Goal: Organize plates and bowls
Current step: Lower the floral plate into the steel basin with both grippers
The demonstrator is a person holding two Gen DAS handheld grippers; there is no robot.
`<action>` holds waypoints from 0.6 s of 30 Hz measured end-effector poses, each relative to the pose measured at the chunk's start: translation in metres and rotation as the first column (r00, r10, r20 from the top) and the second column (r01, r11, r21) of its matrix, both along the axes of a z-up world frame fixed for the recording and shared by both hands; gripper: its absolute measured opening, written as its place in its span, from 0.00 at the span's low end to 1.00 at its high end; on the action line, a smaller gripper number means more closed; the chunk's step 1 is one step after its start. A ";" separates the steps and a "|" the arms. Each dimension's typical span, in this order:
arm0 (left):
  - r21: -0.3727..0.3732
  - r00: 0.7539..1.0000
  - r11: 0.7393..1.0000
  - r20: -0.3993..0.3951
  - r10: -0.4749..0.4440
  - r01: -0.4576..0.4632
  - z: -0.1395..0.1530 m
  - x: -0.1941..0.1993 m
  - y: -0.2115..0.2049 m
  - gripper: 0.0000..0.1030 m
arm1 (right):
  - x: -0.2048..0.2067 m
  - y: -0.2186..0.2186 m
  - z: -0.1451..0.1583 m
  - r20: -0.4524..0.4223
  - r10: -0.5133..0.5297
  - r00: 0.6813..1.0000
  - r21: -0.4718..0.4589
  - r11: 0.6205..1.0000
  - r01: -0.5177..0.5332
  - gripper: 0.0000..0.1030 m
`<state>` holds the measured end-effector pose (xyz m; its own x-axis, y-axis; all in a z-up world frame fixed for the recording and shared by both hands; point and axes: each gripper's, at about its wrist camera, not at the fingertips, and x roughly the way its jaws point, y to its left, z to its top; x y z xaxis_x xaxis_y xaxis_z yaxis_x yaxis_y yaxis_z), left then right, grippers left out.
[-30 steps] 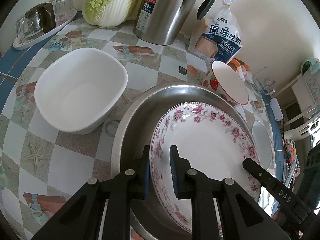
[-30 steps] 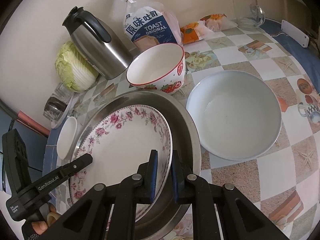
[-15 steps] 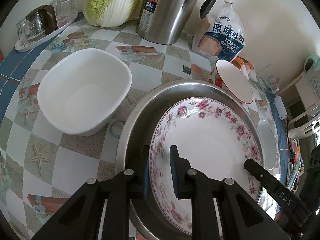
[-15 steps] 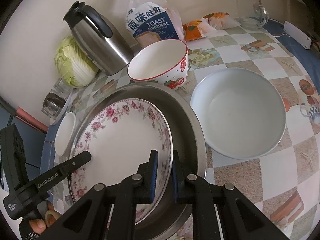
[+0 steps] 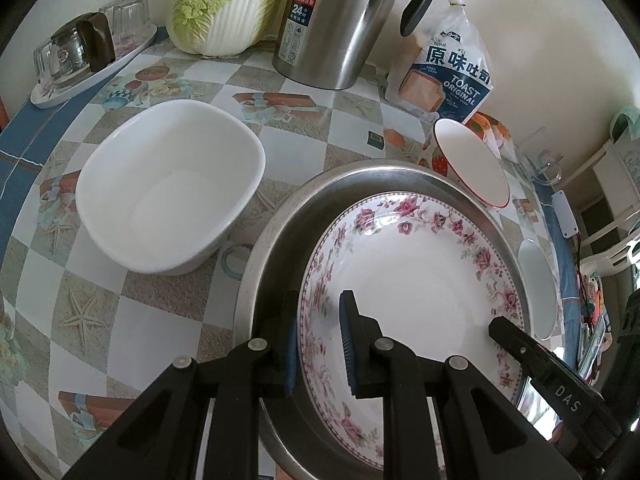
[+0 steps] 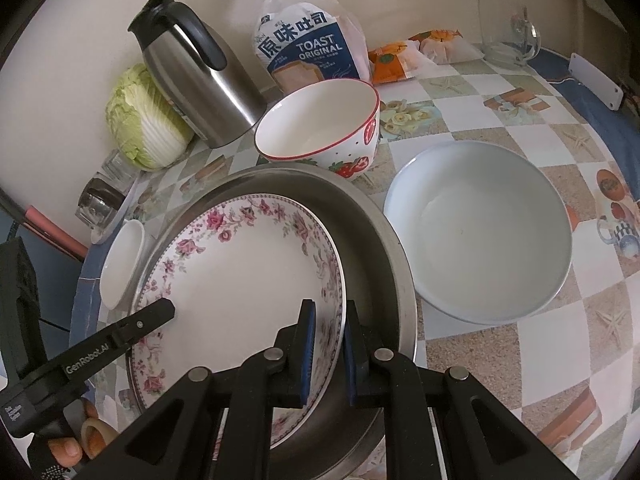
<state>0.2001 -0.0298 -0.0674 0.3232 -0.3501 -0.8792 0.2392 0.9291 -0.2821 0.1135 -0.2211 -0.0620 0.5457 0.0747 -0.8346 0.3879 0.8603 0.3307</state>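
Left gripper (image 5: 318, 344): clenched on the left rim of the round white plate with pink flower border (image 5: 416, 280), lower centre of its frame
Right gripper (image 6: 329, 350): clamped on the opposite rim of the same plate, lower centre of its frame
Plate: sits inside the large round steel basin (image 5: 280, 240), held at both edges
Neighbours: red-rimmed strawberry bowl (image 6: 320, 128) touching the basin's far edge; wide round white bowl (image 6: 480, 228) just beside the basin at right; squarish white bowl (image 5: 168, 192) at left
Risk: thin glazed rim may slip from the pads if one side rises first, knocking plate against basin or strawberry bowl
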 end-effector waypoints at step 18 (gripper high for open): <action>0.030 1.000 1.000 0.018 -0.002 0.002 0.005 -0.001 -0.001 0.20 | 0.005 0.010 0.003 -0.044 0.020 0.999 -0.123 0.992 -0.025 0.14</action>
<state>0.1992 -0.0313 -0.0625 0.3383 -0.3246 -0.8833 0.2456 0.9366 -0.2501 0.1182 -0.2110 -0.0587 0.5086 -0.0181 -0.8608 0.3793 0.9022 0.2051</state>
